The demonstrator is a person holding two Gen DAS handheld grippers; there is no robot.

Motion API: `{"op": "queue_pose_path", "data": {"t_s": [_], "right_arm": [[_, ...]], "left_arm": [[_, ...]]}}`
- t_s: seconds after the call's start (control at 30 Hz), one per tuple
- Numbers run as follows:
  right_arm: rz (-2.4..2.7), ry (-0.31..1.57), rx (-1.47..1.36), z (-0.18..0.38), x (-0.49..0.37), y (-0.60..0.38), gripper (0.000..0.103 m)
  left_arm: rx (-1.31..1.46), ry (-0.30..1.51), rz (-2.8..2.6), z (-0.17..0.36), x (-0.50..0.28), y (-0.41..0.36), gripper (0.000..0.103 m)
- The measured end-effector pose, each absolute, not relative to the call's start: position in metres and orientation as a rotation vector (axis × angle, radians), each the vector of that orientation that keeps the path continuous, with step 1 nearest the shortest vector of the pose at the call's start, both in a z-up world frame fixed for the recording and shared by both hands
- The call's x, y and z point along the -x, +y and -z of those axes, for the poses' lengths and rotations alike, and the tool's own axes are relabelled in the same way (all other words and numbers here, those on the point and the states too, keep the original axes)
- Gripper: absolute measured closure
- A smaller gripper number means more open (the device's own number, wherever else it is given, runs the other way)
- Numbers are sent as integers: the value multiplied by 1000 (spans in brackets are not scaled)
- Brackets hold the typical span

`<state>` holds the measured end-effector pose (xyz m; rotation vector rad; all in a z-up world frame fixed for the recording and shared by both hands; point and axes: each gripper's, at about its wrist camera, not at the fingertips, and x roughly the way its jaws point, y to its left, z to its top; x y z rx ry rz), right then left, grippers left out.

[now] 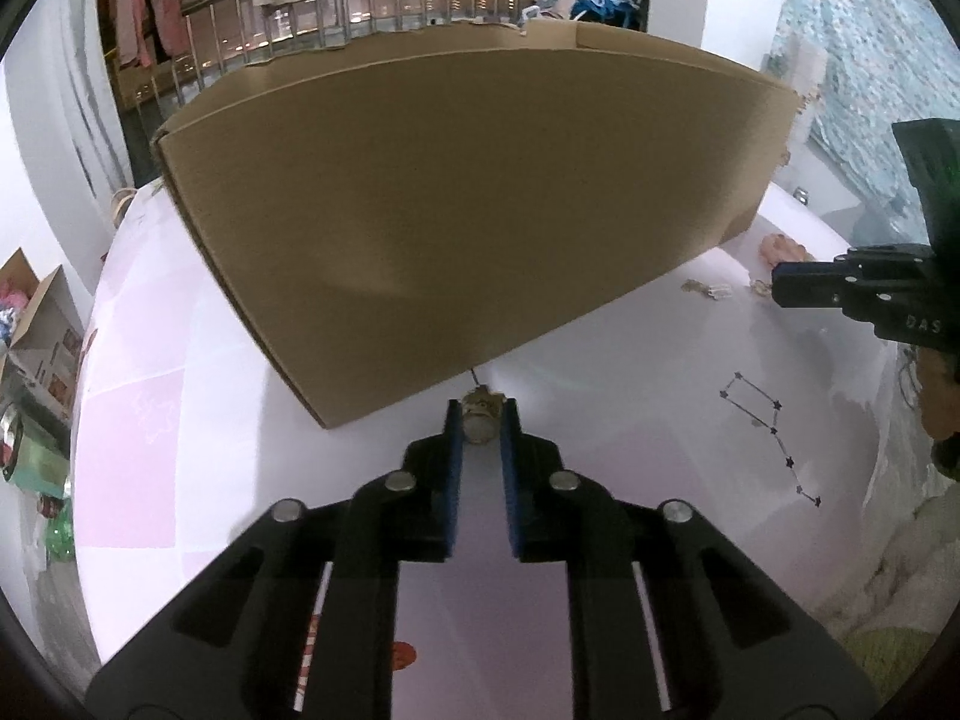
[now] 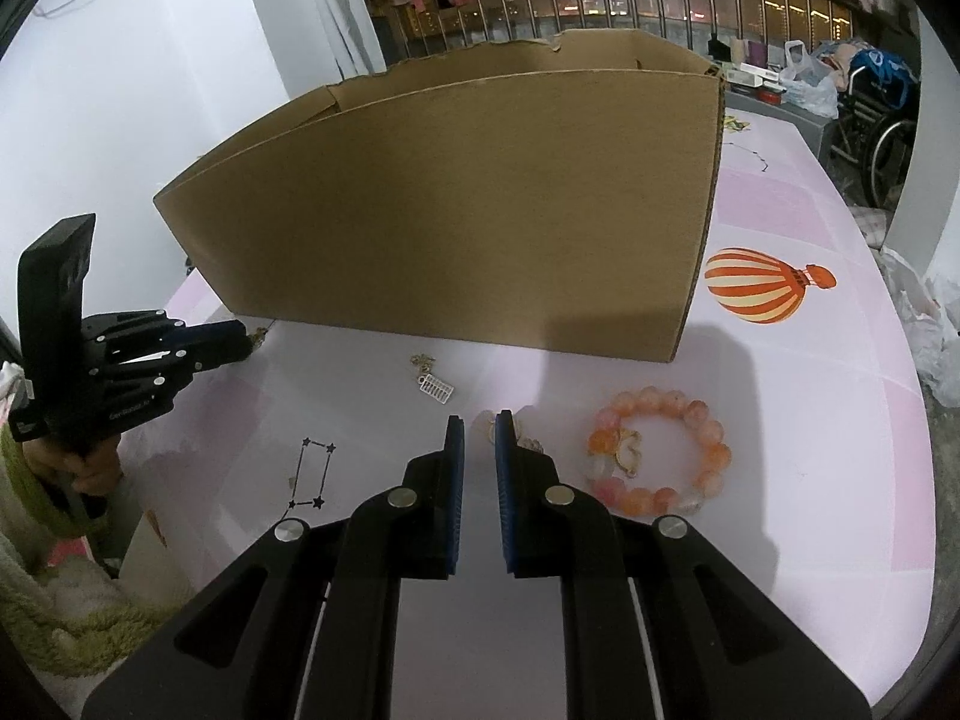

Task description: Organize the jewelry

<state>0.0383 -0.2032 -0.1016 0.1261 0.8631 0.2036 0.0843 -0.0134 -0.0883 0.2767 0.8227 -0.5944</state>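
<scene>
My left gripper (image 1: 481, 420) is shut on a small gold pendant (image 1: 480, 417) with a pale round stone, just in front of the cardboard box (image 1: 450, 210). The right wrist view shows that gripper (image 2: 249, 337) from the side, the gold piece (image 2: 260, 336) at its tip. My right gripper (image 2: 480, 429) hovers low over the table, jaws a narrow gap apart with bare cloth between them. A gold trinket (image 2: 528, 441) lies at and under its right finger. An orange-pink bead bracelet (image 2: 651, 399) lies to the right, and a small silver abacus charm (image 2: 435, 387) on a gold chain lies ahead.
The big open cardboard box (image 2: 450, 210) fills the middle of the pink-and-white tablecloth (image 2: 810, 420), which bears a balloon print (image 2: 762, 285) and star drawings (image 2: 312, 474). A person's hand (image 2: 90, 468) in a green fuzzy sleeve holds the left gripper. Clutter and boxes stand off the table's left edge (image 1: 42, 330).
</scene>
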Motion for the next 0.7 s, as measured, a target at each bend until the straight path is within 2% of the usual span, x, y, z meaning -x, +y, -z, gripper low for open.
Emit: {"op": "queue_pose_path", "data": {"t_s": [0.5, 0.6, 0.7], "right_arm": [[-171, 880, -17, 104, -31, -198, 92], [-160, 884, -30, 103, -30, -200, 80], [-152, 883, -33, 103, -30, -201, 80]], "left_arm": [[-249, 844, 570, 86, -65, -13, 94], [-240, 847, 563, 86, -65, -13, 94], [-243, 844, 561, 86, -64, -13, 94]]}}
